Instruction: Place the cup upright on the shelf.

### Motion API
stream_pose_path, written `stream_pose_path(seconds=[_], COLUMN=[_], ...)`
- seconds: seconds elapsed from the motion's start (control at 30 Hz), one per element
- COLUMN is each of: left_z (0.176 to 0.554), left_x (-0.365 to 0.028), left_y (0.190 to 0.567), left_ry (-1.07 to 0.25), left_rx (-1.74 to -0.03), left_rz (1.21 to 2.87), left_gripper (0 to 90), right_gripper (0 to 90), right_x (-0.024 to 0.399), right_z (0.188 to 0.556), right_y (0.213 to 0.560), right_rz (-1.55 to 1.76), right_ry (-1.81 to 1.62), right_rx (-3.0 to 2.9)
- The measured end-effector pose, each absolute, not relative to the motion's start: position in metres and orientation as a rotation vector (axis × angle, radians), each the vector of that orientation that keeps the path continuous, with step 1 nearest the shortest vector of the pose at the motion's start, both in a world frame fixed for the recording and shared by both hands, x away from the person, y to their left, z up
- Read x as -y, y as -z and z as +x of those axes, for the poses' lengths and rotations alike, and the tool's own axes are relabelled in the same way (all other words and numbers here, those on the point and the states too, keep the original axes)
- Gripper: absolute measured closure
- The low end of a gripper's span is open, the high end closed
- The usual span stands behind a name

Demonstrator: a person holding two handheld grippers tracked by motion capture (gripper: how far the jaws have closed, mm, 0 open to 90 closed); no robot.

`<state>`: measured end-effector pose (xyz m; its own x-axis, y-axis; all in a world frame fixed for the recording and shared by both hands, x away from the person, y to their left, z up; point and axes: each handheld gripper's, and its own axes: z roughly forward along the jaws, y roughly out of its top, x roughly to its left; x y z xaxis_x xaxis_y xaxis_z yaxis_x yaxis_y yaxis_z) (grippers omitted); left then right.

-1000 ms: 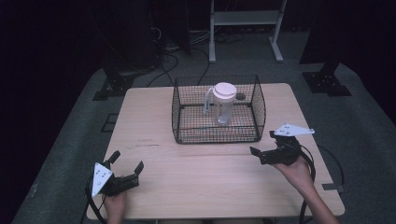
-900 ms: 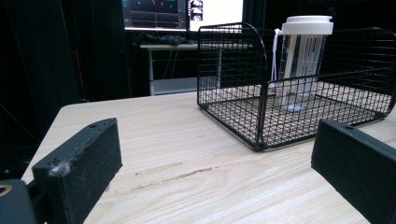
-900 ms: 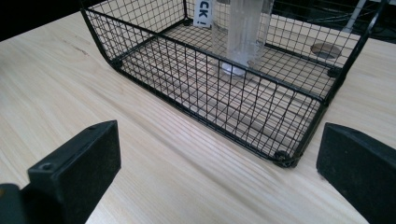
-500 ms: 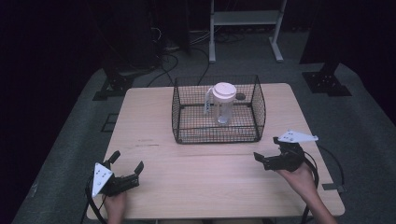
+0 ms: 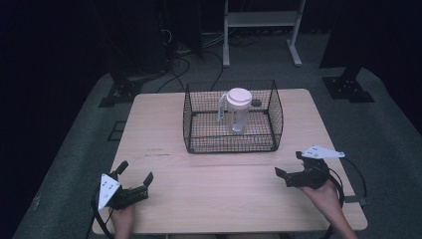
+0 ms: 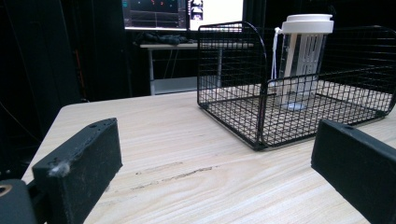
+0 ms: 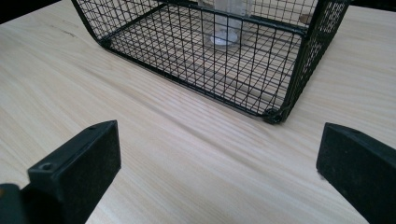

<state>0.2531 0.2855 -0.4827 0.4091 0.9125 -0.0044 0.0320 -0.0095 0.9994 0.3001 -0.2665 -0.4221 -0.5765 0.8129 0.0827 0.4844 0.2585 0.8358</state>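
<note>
A black wire basket [image 5: 229,143] stands at the middle back of the wooden table [image 5: 219,199]. A clear bottle [image 5: 238,112] with a white lid stands upright inside it. My left gripper [image 5: 135,171] rests near the front left edge, open and holding nothing. My right gripper [image 5: 288,163] hovers at the front right, also open and holding nothing. The left gripper view looks past the left gripper [image 6: 215,158] at the basket [image 6: 233,84] and bottle [image 6: 306,56]. In the right gripper view, the right gripper [image 7: 219,158] faces the basket's near corner [image 7: 275,114] and the bottle's base [image 7: 224,32].
A small dark round object [image 5: 256,103] lies by the basket's back right. Behind the table stand a white-framed rack [image 5: 261,20] and dark equipment stands, with cables on the floor. A lit monitor [image 6: 182,11] sits beyond the far edge.
My right gripper has drawn back from the basket toward the table's front right. The left gripper, basket and bottle have not moved.
</note>
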Motion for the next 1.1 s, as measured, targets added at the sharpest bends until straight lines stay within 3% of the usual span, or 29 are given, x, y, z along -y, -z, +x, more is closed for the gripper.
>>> stream_pose_path(seconds=[1.1], left_z=[0.253], left_x=[-0.285], left_y=[0.483], left_ry=[-0.885], left_rx=[-0.920], left_rz=[1.411], left_gripper=[0.9], right_gripper=[0.0], right_x=[0.276], right_z=[0.265], right_y=[0.447], right_rz=[1.203], right_ry=[-1.266], right_rx=[-2.159])
